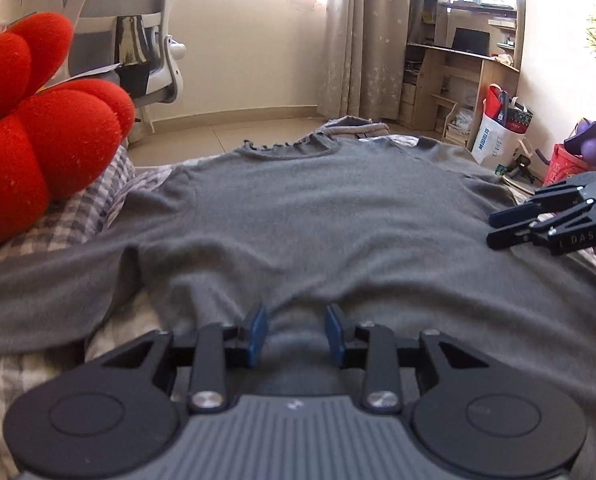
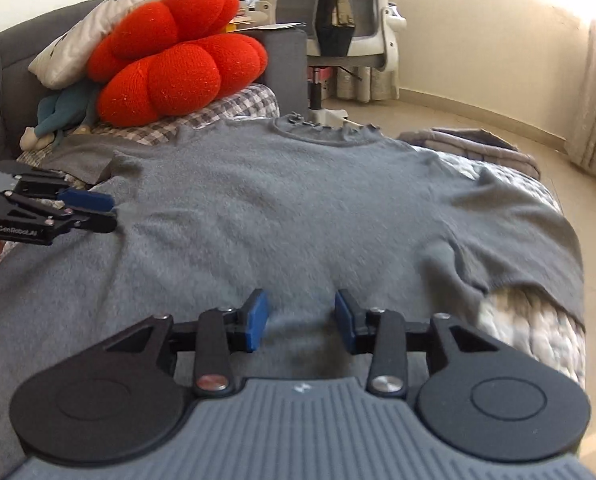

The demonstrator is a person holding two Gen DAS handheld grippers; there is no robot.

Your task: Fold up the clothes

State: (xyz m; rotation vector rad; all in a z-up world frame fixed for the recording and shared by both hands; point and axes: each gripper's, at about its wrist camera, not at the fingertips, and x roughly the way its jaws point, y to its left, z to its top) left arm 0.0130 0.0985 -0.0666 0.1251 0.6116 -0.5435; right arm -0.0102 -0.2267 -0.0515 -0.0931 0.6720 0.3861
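Grey sweater [image 1: 318, 216] lies flat, front up, spread across the bed [image 2: 538, 320], collar [image 1: 290, 148] at the far edge, hem end toward you. That layout looks deliberate: body smoothed, both sleeves out to the sides, so the first fold can be taken from either side.

Your left gripper [image 1: 296, 334] is low over the sweater near the hem, jaws spread, nothing between the pads. Cloth bunches slightly just beyond the pads; can't tell if they touch it. Your right gripper [image 2: 301, 322] sits the same way over the sweater's other side, jaws spread, empty. Both are inboard of the sleeves, so my read is you're staged for a two-point pickup, not gripping yet.

Sweater condition:
- fuzzy knit, soft, will sag when lifted
- frilled collar, slightly wavy
- left sleeve [image 1: 50, 280] runs out past the body toward the red cushion [image 1: 38, 140], mostly flat
- right sleeve [image 2: 530, 240] drapes over the bed's edge with a crease at the armpit
- shallow ripples across the chest, no big folds

A second folded grey garment [image 2: 478, 144] sits beyond the sweater's right shoulder, apart from it.
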